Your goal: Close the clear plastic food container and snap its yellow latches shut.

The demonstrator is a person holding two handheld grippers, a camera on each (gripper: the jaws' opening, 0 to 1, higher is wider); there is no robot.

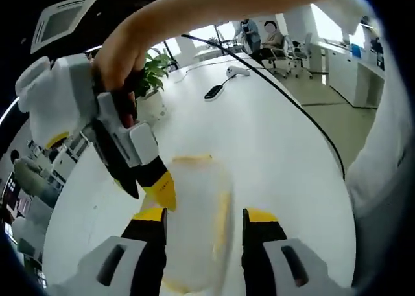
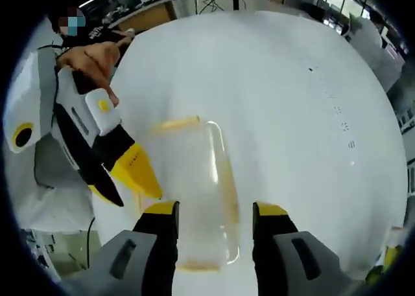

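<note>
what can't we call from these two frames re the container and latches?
- Latch state: the container is motion-blurred in the left gripper view, so its yellow latches read as smears.
- Lid seating: the right gripper view shows the clear walls washing out against the white table.
- Near end: the right gripper hides it between its jaws.
- Left gripper contact: blurred, unclear.

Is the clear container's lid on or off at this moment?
On: the lid lies flat across the container, yellow latches along its edges. Whether they are snapped, cannot tell.
</note>
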